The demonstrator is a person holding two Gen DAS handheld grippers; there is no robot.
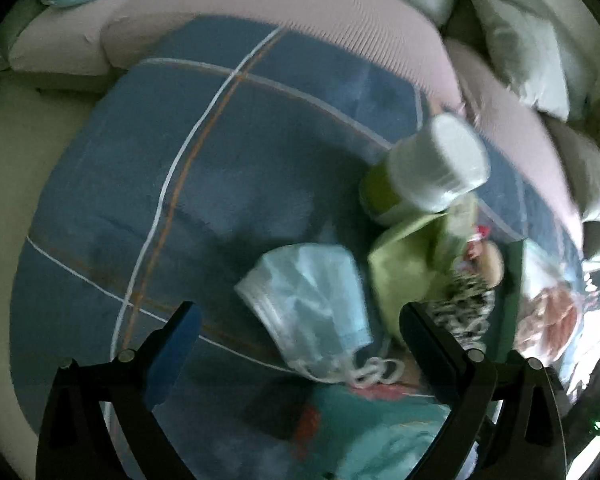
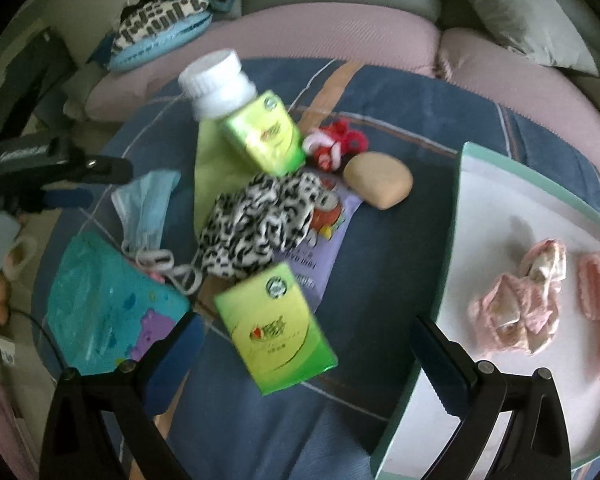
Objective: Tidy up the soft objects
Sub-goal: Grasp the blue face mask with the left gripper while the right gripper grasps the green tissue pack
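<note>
Left wrist view: we see our left gripper (image 1: 300, 322) with jaws spread wide and empty, poised over the face mask (image 1: 312, 300) lying on the blue blanket (image 1: 180, 160).
Right wrist view: our right gripper (image 2: 306, 340) hangs with jaws apart, holding nothing, above a green box (image 2: 274, 330).
Landmark: the white tray (image 2: 500, 200) sits at the blanket's right side.
Step in hand: we judge that soft things are going onto the tray; the mask looks like the next pick.
Next move: we would lower the left jaws around the mask's bunched edge, clear of the green cloth (image 2: 210, 168), then carry it to the tray.
Soft things on the tray: two pink cloth pieces (image 2: 520, 308).
Soft things left of the tray: one mask, one black-and-white spotted fabric (image 2: 260, 220), one red hair tie (image 2: 336, 146), one tan sponge-like pad (image 2: 378, 179).
Hard things left of the tray: one white-capped bottle (image 2: 240, 108), one green box.
</note>
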